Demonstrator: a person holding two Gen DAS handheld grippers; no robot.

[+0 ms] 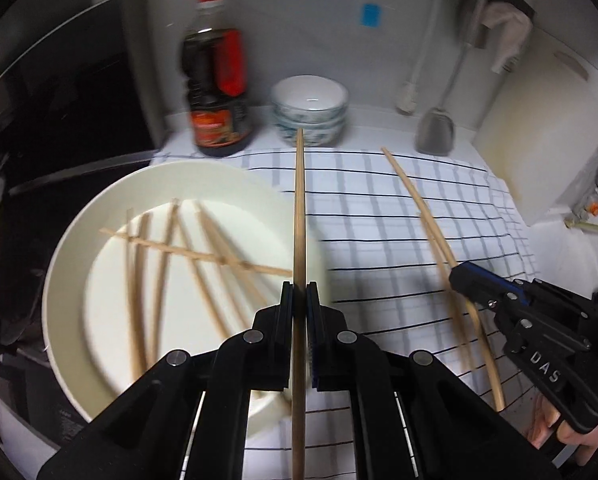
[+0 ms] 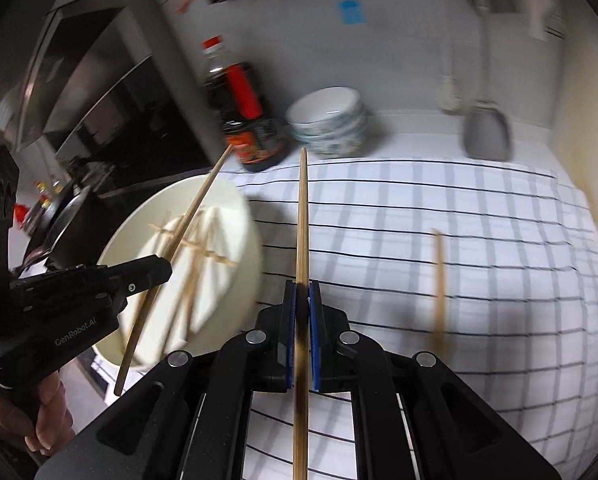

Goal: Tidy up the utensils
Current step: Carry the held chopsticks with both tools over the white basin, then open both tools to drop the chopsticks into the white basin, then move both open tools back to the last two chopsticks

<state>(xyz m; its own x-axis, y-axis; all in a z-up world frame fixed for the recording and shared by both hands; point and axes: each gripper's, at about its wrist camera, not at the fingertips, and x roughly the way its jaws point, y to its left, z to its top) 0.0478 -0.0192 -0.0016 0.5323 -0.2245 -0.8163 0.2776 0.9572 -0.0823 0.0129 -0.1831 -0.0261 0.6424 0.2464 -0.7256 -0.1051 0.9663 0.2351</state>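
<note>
My left gripper point(image 1: 299, 290) is shut on a wooden chopstick point(image 1: 299, 200) that points away over the rim of a white plate point(image 1: 79, 240). Several chopsticks point(image 1: 187, 256) lie crossed on the plate. My right gripper point(image 2: 303, 288) is shut on another chopstick point(image 2: 302, 216) above the checked cloth. In the left wrist view the right gripper point(image 1: 459, 276) holds its chopstick point(image 1: 415, 200) at the right, and one more chopstick point(image 1: 479, 320) lies beside it on the cloth. In the right wrist view the left gripper point(image 2: 167, 268) and its chopstick point(image 2: 191, 212) are over the plate point(image 2: 243, 240); a loose chopstick point(image 2: 439, 280) lies at the right.
A white cloth with dark lines point(image 1: 399, 240) covers the counter. A dark sauce bottle point(image 1: 215, 80) and stacked bowls point(image 1: 309, 108) stand at the back. A metal spatula point(image 1: 435, 132) leans on the wall. A cutting board point(image 1: 547, 128) stands at the right. A stove lies left.
</note>
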